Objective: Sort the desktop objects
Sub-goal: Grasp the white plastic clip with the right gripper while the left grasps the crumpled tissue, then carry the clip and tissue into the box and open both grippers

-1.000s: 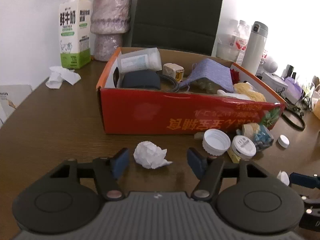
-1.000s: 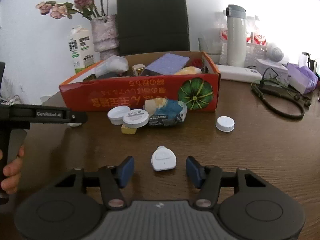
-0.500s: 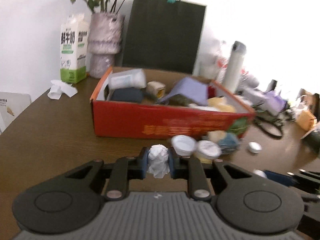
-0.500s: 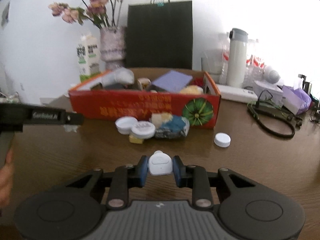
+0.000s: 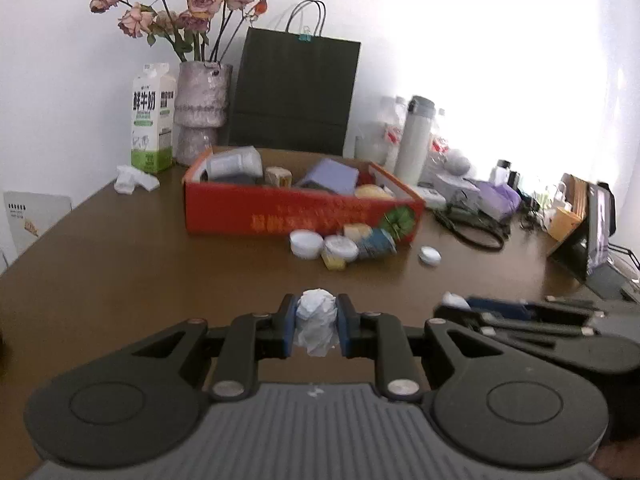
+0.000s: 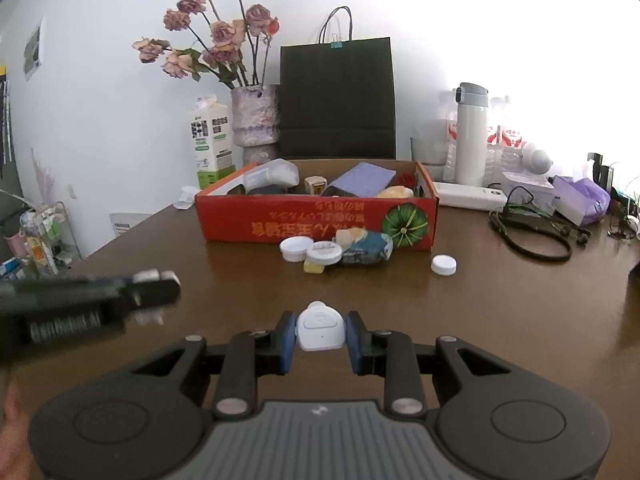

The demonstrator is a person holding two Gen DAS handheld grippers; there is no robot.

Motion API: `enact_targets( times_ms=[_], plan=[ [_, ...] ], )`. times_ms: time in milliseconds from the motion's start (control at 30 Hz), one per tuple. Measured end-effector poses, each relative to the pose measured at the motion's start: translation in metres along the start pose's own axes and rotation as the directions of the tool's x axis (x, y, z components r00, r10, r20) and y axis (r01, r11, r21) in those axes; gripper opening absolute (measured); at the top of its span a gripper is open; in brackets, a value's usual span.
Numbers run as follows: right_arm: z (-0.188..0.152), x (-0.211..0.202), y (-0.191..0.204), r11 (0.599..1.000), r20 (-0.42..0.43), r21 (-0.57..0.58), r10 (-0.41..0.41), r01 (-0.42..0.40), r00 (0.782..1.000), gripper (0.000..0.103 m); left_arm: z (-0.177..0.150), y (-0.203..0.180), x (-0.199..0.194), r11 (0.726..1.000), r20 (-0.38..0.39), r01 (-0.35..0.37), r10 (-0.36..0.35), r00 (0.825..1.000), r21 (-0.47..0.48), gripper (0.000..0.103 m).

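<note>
My left gripper is shut on a crumpled white paper ball, held above the brown table. My right gripper is shut on a small white plastic device with a rounded button face. Farther back stands the red cardboard box, holding a purple pouch, a plastic bottle and other items. White jar lids, a crumpled blue wrapper and a loose white cap lie in front of the box. The right gripper also shows at the right of the left wrist view.
Behind the box are a milk carton, a vase of dried roses, a black paper bag and a white thermos. Cables, tissues and bottles crowd the right side. A crumpled tissue lies near the carton.
Both grippers closed, the left on the paper ball and the right on the white device, then lifted them and drew back from the box, which now looks farther away.
</note>
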State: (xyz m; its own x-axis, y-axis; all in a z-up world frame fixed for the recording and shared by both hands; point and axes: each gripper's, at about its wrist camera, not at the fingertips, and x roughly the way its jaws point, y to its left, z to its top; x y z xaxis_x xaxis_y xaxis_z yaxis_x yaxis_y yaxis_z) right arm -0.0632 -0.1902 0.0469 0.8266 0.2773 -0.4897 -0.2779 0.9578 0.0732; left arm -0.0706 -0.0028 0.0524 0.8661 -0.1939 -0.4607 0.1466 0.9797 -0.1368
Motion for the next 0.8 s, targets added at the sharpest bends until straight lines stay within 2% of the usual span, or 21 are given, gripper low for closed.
enact_targets(
  times_ms=[200,467,800],
  plan=[
    [-0.017,-0.035,0.008,1.000,0.032,-0.006,0.021,-0.021,0.999,0.025,-0.023,-0.015,-0.032,1.000,0.034,-0.002,0.001,0.999,0.031,0.021],
    [-0.023,-0.060,0.011,1.000,0.066,0.002,0.018,-0.019,0.998,0.025,-0.027,-0.020,-0.052,0.999,0.059,0.004,-0.006,0.998,0.035,0.021],
    [-0.019,-0.050,0.010,1.000,0.066,-0.002,0.022,-0.021,0.998,0.025,-0.020,-0.020,-0.037,0.998,0.053,0.035,-0.037,0.998,0.051,0.022]
  ],
)
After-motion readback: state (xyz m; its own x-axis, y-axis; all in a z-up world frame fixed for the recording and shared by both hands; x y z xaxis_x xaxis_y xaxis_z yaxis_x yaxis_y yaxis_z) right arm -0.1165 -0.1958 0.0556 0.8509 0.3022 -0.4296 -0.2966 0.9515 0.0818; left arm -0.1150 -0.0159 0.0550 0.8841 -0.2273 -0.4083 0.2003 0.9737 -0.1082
